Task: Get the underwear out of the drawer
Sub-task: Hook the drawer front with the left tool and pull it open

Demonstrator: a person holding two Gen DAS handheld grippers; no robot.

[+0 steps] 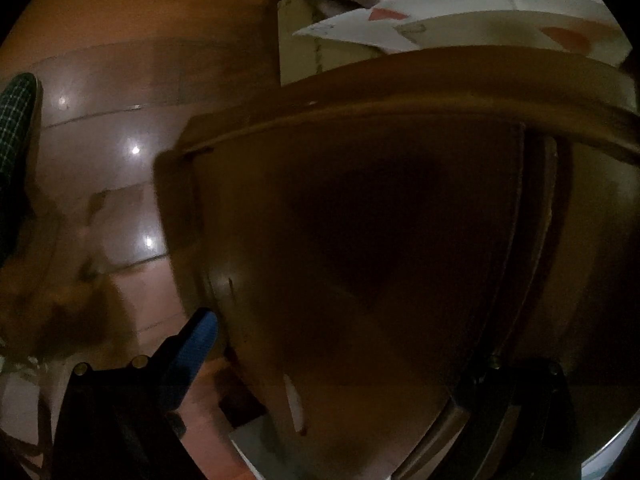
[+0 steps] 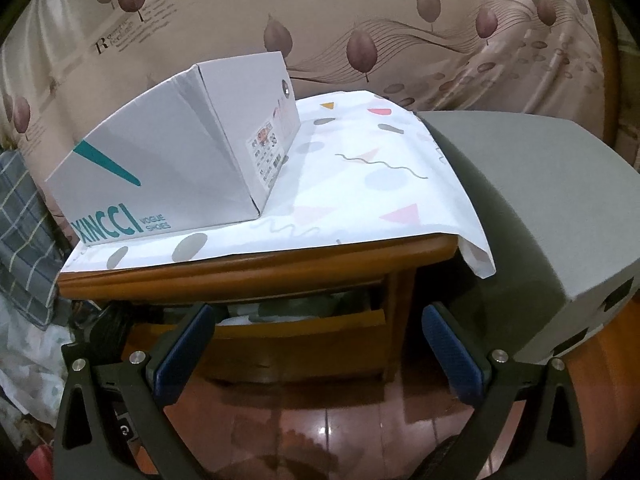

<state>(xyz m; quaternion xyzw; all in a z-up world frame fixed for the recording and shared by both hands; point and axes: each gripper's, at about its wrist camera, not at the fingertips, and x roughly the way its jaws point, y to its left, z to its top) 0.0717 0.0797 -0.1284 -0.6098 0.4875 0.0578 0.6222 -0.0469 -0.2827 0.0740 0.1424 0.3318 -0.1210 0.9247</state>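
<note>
A wooden nightstand [image 2: 256, 264] fills the right wrist view, its drawer [image 2: 304, 332] pulled out a little. Greenish-grey and white cloth [image 2: 288, 306] shows in the gap; I cannot tell which piece is underwear. My right gripper [image 2: 318, 356] hangs open in front of the drawer, holding nothing. In the left wrist view a dark wooden panel [image 1: 360, 240] of the nightstand sits very close. My left gripper [image 1: 352, 340] is wide open against it. Its blue pad [image 1: 196, 344] lies just left of the panel's edge, and its other finger [image 1: 520, 396] stands dark in front of the wood.
A white shoe box [image 2: 168, 160] stands on a patterned cloth [image 2: 360, 184] over the nightstand top. A grey box [image 2: 540, 216] stands at its right, plaid fabric [image 2: 24, 232] at its left. Glossy red floor tiles [image 2: 320, 432] lie below. A leaf-print sheet [image 2: 360, 20] hangs behind.
</note>
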